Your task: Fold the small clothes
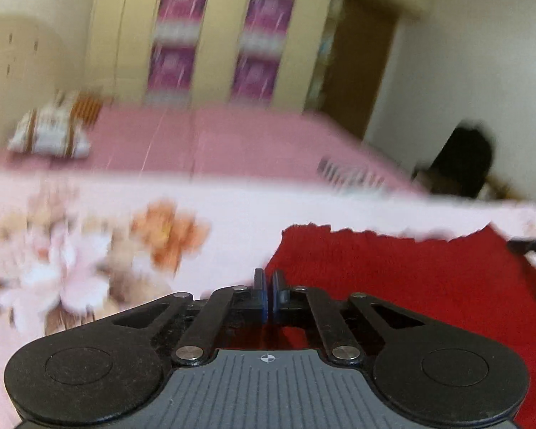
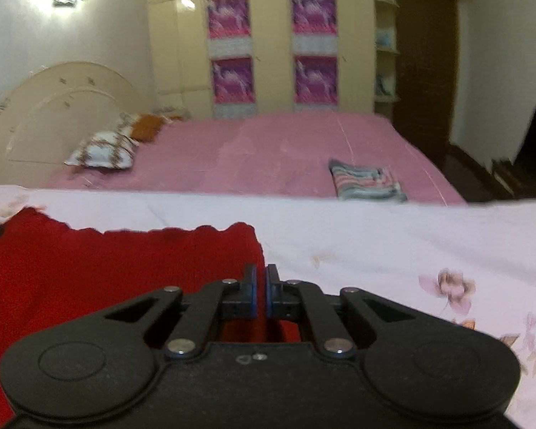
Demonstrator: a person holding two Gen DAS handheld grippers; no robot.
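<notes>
Red knit garment (image 1: 403, 286) lay spread on a pale pink floral sheet (image 1: 89, 236), which covered the near surface in both views. In the left wrist view the garment filled the lower right; its ragged far edge ran across mid-frame. In the right wrist view the same red garment (image 2: 107, 271) filled the lower left, with the floral sheet (image 2: 393, 250) to its right.

Left gripper (image 1: 269, 282) sat at the garment's left edge, fingers drawn nearly together with only a thin gap. Red cloth showed below and between the fingers, but I could not tell if they pinched it. Right gripper (image 2: 261, 282) sat at the garment's right edge, its blue-padded fingers also nearly together, narrow slit between. Red fabric showed under them; grip on it unclear.

Behind the sheet was a bed with a pink cover (image 2: 268, 150). A patterned pillow (image 2: 102, 152) lay near the cream headboard (image 2: 53, 114), and a striped folded cloth (image 2: 366, 180) lay on the bed's right side. A cream wardrobe with purple panels (image 2: 271, 46) stood at the back. The left view was motion-blurred.
</notes>
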